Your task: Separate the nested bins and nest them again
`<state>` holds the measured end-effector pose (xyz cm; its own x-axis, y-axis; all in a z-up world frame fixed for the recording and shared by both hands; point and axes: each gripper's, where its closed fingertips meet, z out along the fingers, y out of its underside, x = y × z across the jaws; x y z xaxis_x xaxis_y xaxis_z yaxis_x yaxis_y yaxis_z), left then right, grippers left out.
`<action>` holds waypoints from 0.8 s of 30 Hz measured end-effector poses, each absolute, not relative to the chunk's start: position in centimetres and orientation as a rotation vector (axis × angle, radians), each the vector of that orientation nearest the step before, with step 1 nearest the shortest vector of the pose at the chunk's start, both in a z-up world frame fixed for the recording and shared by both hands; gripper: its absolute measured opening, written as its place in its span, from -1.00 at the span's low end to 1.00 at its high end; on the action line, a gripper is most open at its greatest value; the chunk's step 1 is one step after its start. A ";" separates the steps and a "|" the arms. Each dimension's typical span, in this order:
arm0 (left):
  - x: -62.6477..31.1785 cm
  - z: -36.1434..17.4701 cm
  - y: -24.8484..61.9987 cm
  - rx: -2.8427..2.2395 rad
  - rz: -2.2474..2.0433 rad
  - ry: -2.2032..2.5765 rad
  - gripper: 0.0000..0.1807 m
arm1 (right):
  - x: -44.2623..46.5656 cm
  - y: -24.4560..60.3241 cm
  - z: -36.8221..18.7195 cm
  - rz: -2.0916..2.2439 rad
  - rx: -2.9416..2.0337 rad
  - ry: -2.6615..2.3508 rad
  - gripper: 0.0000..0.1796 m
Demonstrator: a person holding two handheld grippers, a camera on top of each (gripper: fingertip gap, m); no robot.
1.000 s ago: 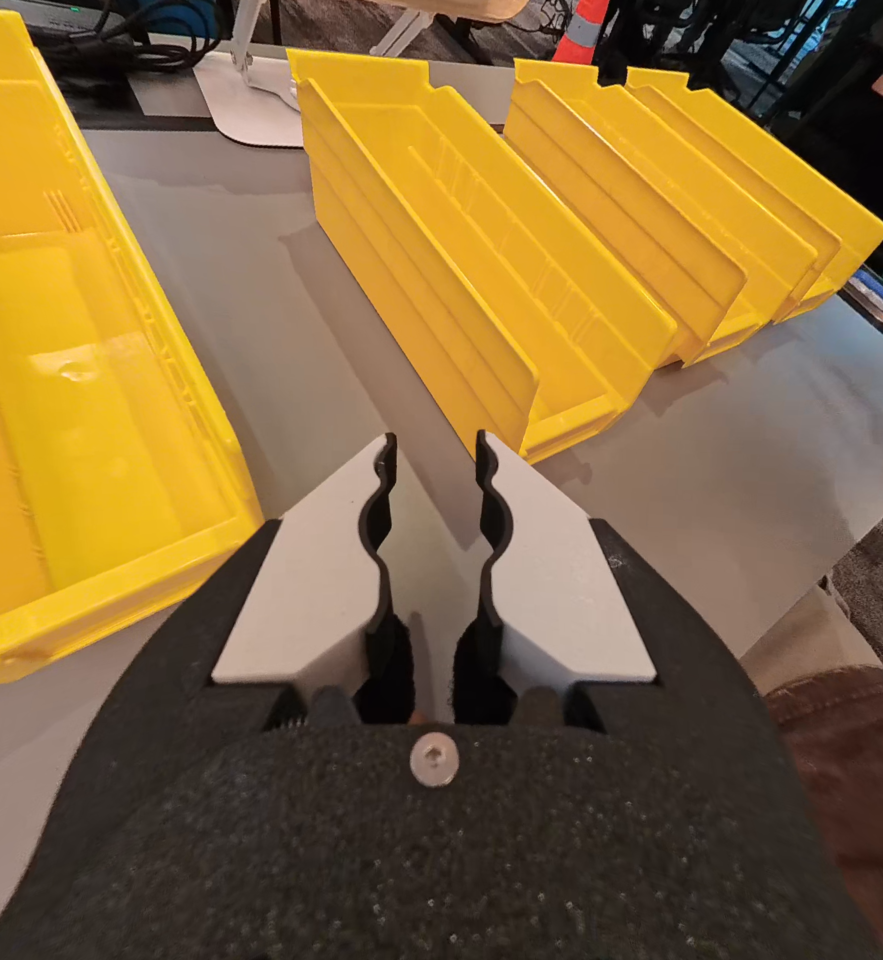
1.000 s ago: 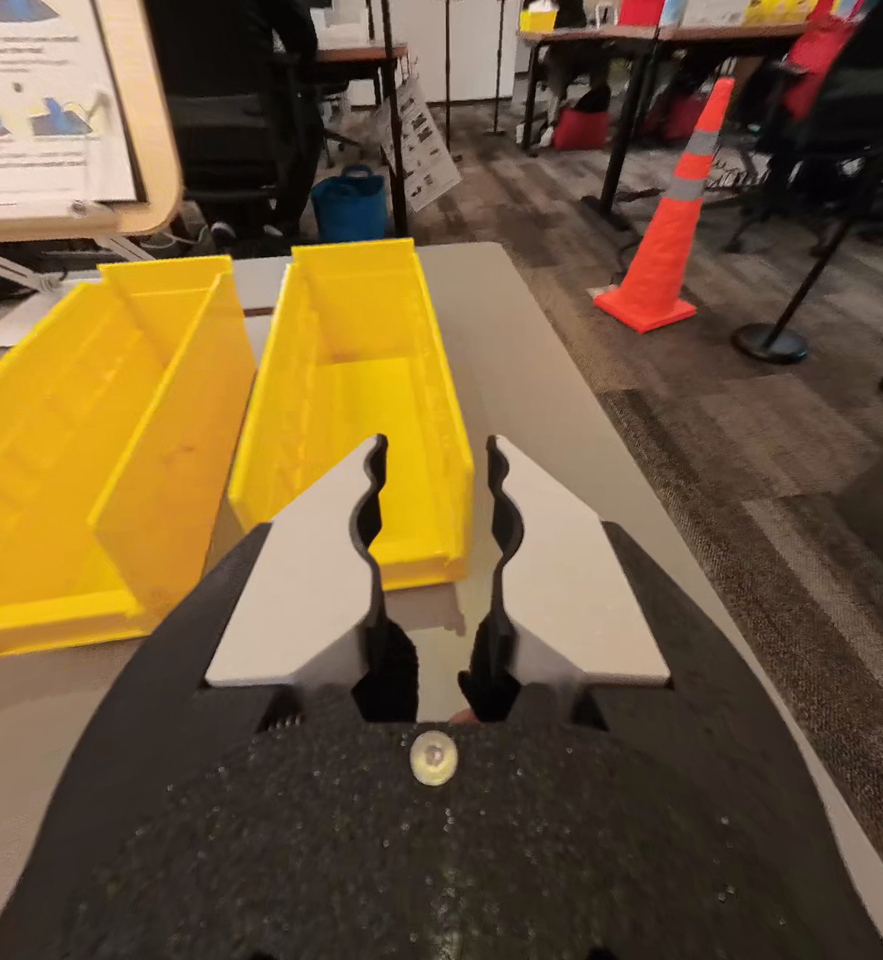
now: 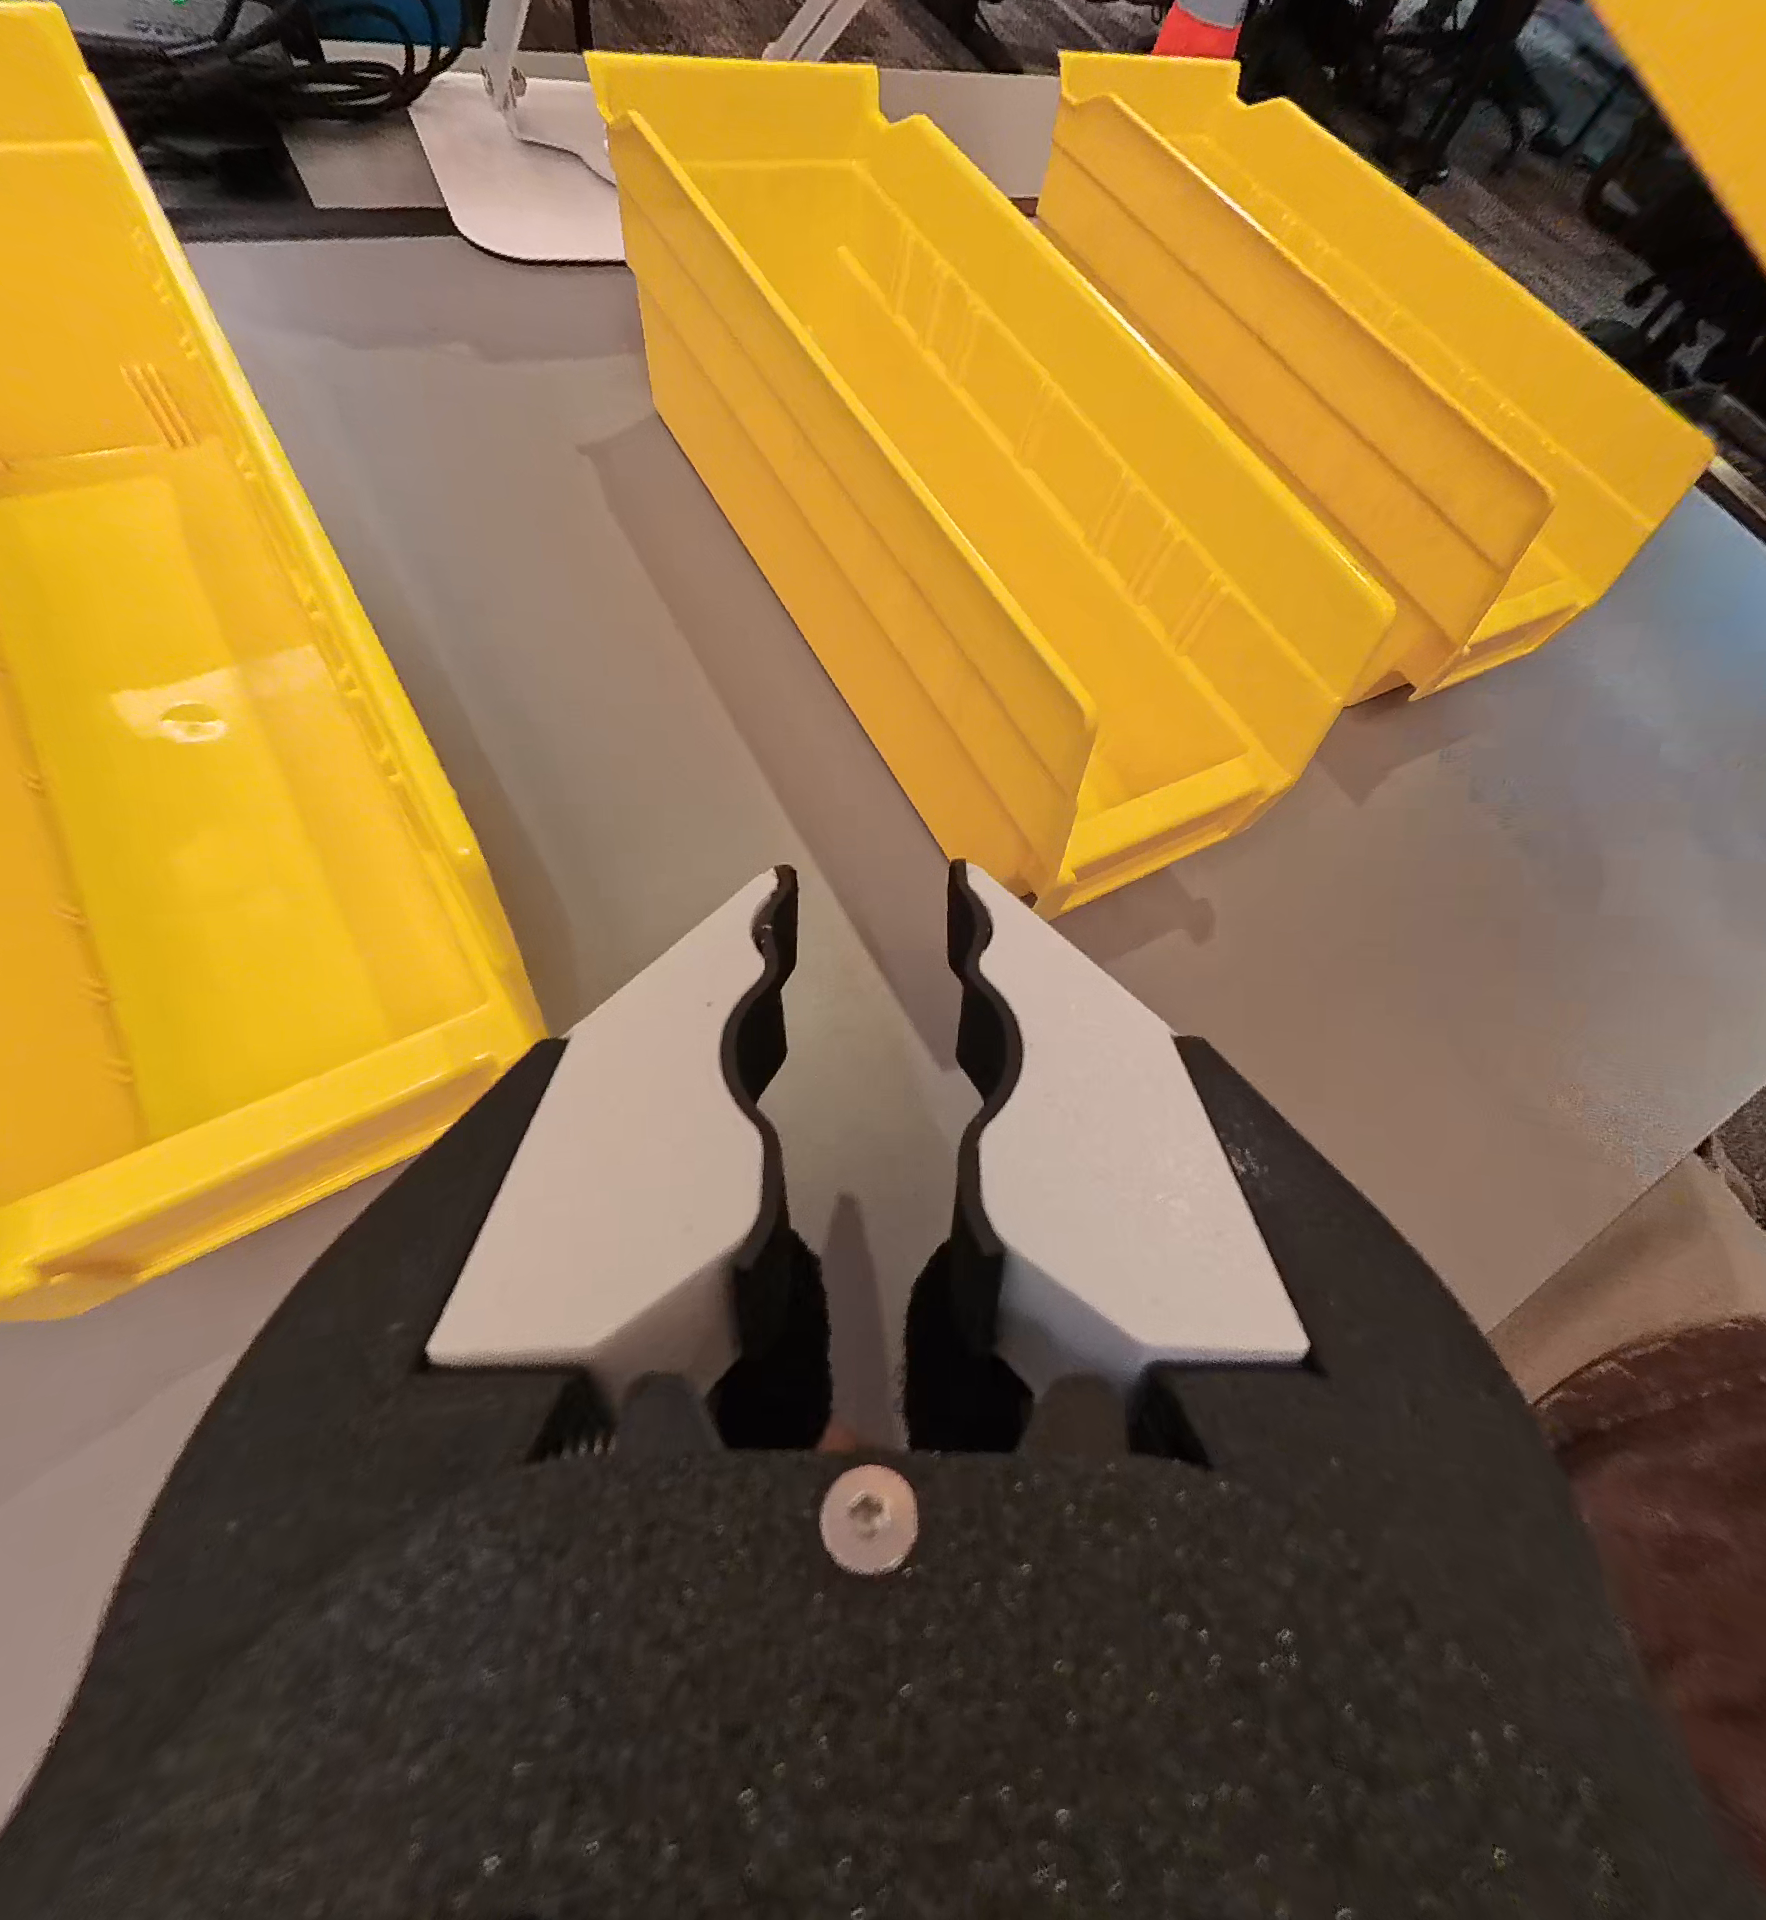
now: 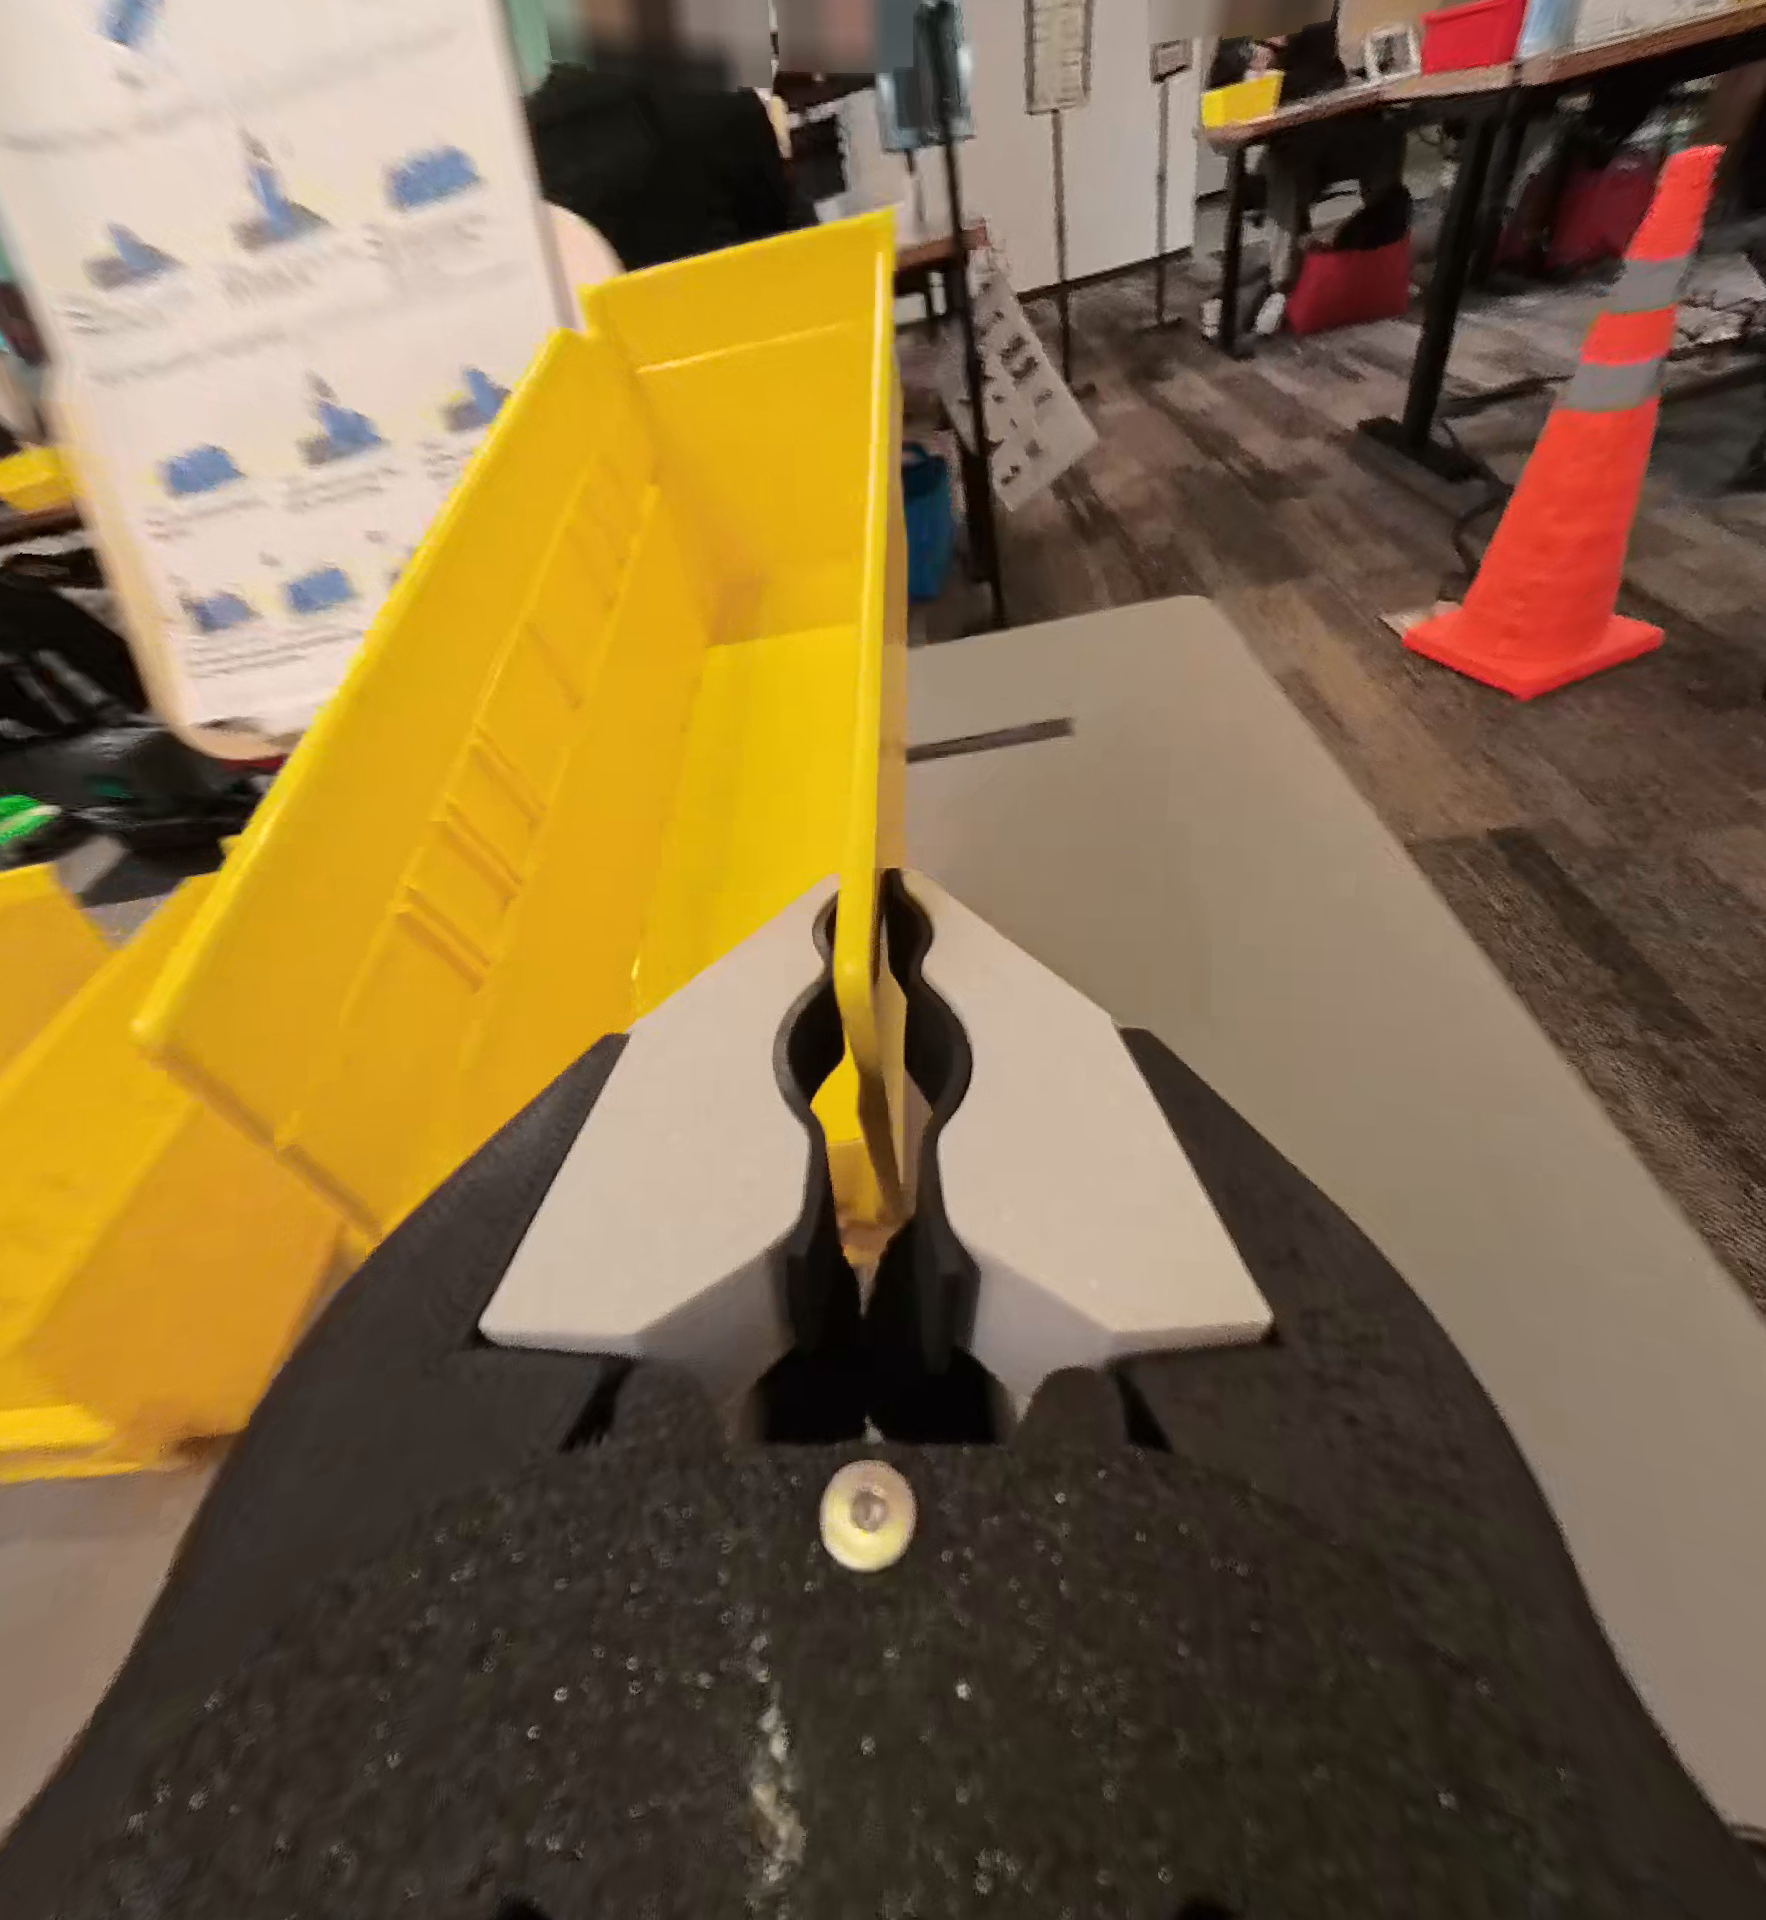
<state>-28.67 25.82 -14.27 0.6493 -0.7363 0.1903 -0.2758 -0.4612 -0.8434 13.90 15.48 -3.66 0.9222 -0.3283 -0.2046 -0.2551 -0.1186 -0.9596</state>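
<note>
While the right gripper clamps a lifted yellow bin's side wall, the left gripper gapes empty.

The left bin runs off the left wrist view's edge, and only a yellow corner shows at top right — what it belongs to cannot be told. In the right wrist view the poster is blurred, and the lifted bin hides the surface behind it.
</note>
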 end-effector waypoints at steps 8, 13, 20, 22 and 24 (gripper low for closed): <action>-28.0 -14.3 25.3 -2.034 -0.735 0.806 -0.71 | -3.5 20.2 -2.6 0.238 -1.728 0.434 -0.97; -28.1 -14.2 24.8 -2.033 -0.773 0.800 -0.71 | -9.6 23.8 -5.3 0.330 -1.763 0.472 -0.96; -28.5 -14.3 25.0 -2.042 -0.781 0.792 -0.71 | -12.2 26.1 -8.5 0.110 -1.829 0.464 -0.96; -28.6 -14.3 25.0 -2.045 -0.791 0.785 -0.71 | -12.6 26.4 -8.9 0.062 -1.837 0.446 -0.96; -28.6 -14.2 25.1 -2.047 -0.803 0.776 -0.71 | -12.6 26.6 -10.1 0.015 -1.883 0.453 -0.96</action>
<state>-28.56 25.08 -14.19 0.6128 -0.7428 0.2697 -0.2442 -0.5026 -0.8293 -12.61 26.60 -10.06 0.9256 -0.3017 -0.2284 -0.3158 -0.2837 -0.9054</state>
